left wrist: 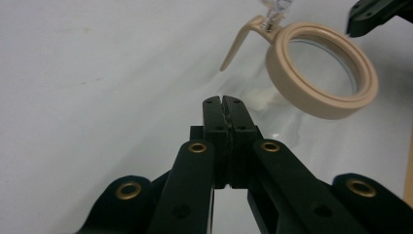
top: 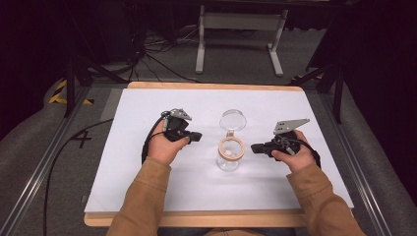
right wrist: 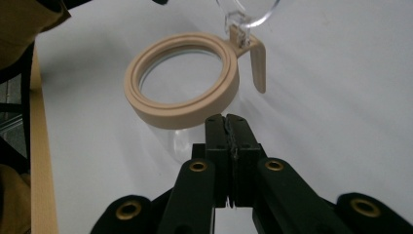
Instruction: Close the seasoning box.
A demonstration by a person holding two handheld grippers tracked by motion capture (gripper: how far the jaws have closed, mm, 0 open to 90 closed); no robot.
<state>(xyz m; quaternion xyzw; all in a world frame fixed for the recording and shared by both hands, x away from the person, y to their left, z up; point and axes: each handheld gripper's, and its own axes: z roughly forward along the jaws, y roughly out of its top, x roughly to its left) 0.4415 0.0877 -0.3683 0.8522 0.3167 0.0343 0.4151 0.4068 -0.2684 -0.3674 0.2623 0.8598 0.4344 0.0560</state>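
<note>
— What's that in the middle of the bench (top: 147,187)?

— A clear glass jar (top: 230,158), round and smooth, standing upright on the white matte sheet that covers the wooden top. Its mouth carries a thick beige collar (right wrist: 182,80), ring-shaped with a stepped rim, rubbery or plastic by the look. A flat beige tab sticks out from the collar at the hinge.

— And the lid?

— Swung open. The transparent round lid (top: 232,119) hangs back on the far side, joined to the collar by a small metal clasp (right wrist: 238,31).

— Where are the grippers?

— One on each side of the jar, both pointing inward at it, neither touching. The left gripper (left wrist: 225,101) sits just beside the jar at its left; the right gripper (right wrist: 227,118) is near it on the other side. Both are matte black with brass-coloured rivets, and each has its fingers pressed flat together, pinching nothing. From the right one's own camera the collar sits just past its tips.

— Anything else about?

— Tan sleeves on both forearms, grey three-cornered plates on top of the grippers, black cables trailing off. Beyond the bench, a white metal stand (top: 241,34) and loose cables on grey carpet.
</note>
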